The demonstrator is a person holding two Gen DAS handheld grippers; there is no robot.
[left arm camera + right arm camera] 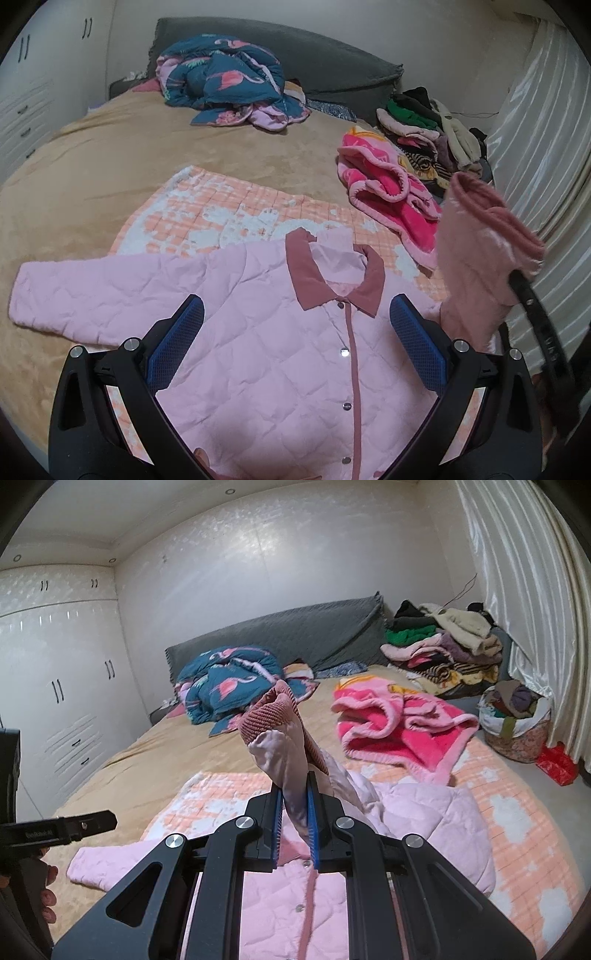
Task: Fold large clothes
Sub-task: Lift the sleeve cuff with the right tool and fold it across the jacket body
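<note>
The pink quilted jacket (258, 332) lies front-up on the bed (92, 177), over an orange-checked blanket (207, 206), filling the lower centre of the left wrist view, collar toward the top of the frame and button placket running down the middle. Its one flat sleeve (74, 291) stretches out to the left of the frame. The other sleeve (280, 738) is lifted clear of the bed, its ribbed cuff uppermost, with the right gripper (295, 808) clamped on it just below the cuff. The left gripper (295, 332) hovers over the chest with fingers spread wide, holding nothing. Judging from this, the raised sleeve must swing leftward across the placket, so the right gripper leads.
</note>
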